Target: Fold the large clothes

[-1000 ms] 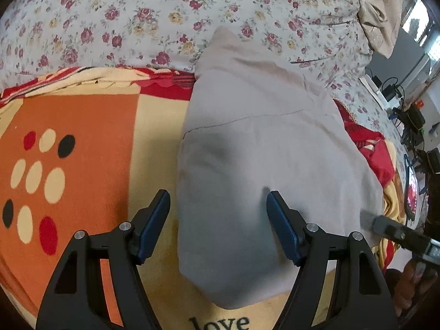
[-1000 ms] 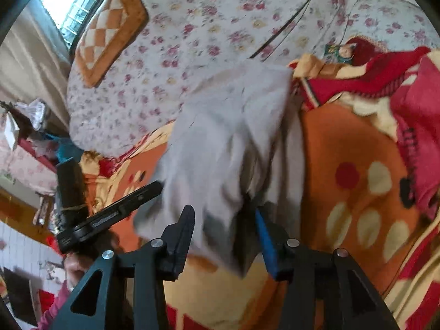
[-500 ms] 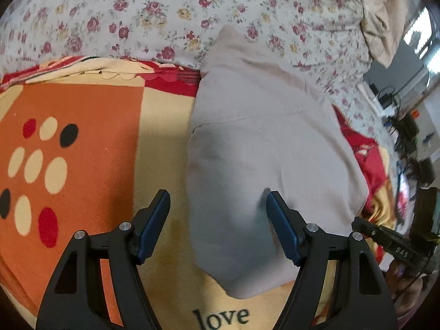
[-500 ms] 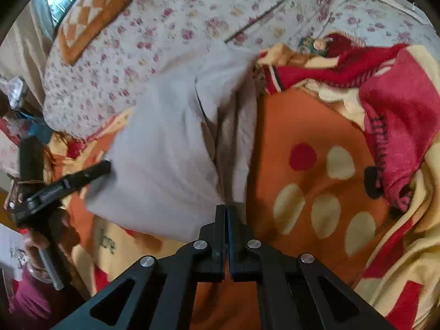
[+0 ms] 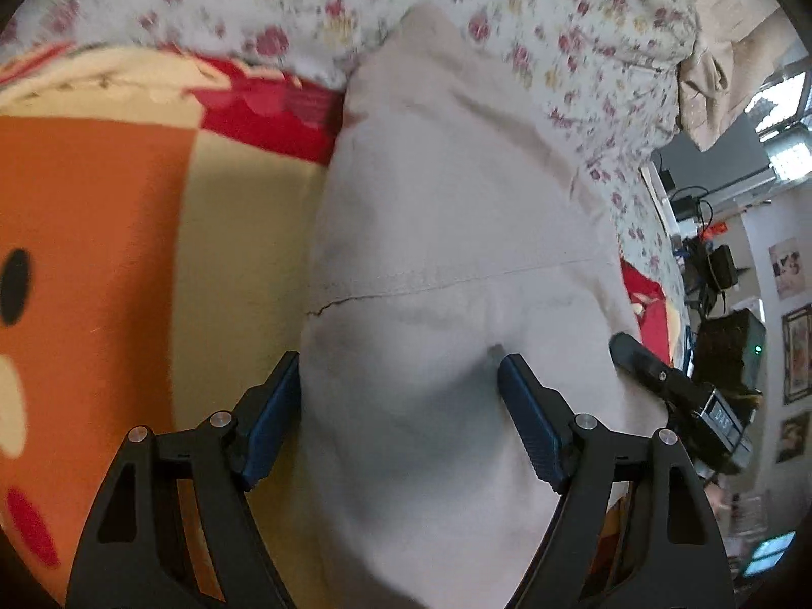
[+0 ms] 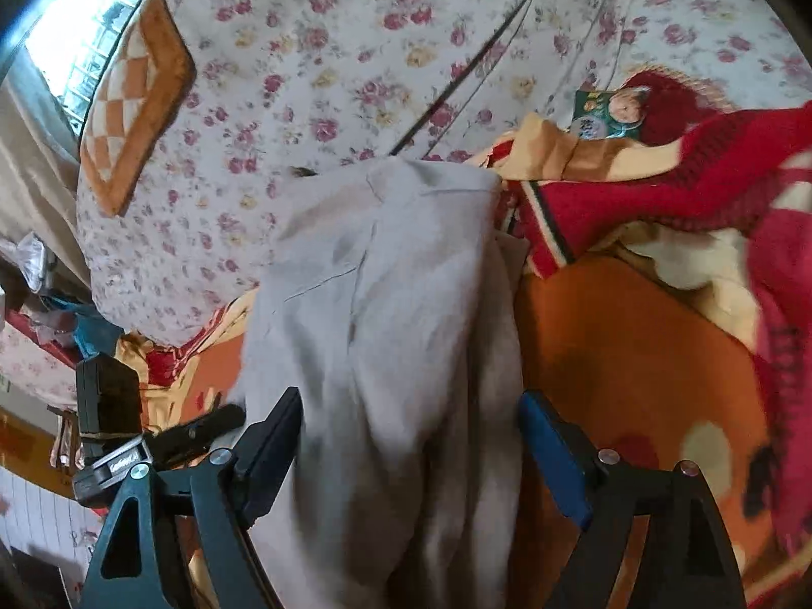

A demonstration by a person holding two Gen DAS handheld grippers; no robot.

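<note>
A folded beige garment (image 5: 446,233) lies lengthwise on an orange and cream blanket (image 5: 101,233); it also shows in the right wrist view (image 6: 396,314). My left gripper (image 5: 401,406) is open, its blue-padded fingers astride the garment's near part, close above the cloth. My right gripper (image 6: 411,446) is open, its fingers on either side of the garment's near end, with nothing held. The right gripper's body shows in the left wrist view (image 5: 675,391) at the garment's right edge. The left gripper's body shows in the right wrist view (image 6: 152,441) at the lower left.
A floral quilt (image 6: 355,76) is bunched behind the garment. A red knitted blanket (image 6: 685,193) is heaped at the right. A checked orange cushion (image 6: 137,101) lies at the far left. A desk with cables and devices (image 5: 710,254) stands beyond the bed.
My right gripper, shut half a second ago, has opened wide over the garment's end. My left gripper stayed open and moved forward, closer over the garment.
</note>
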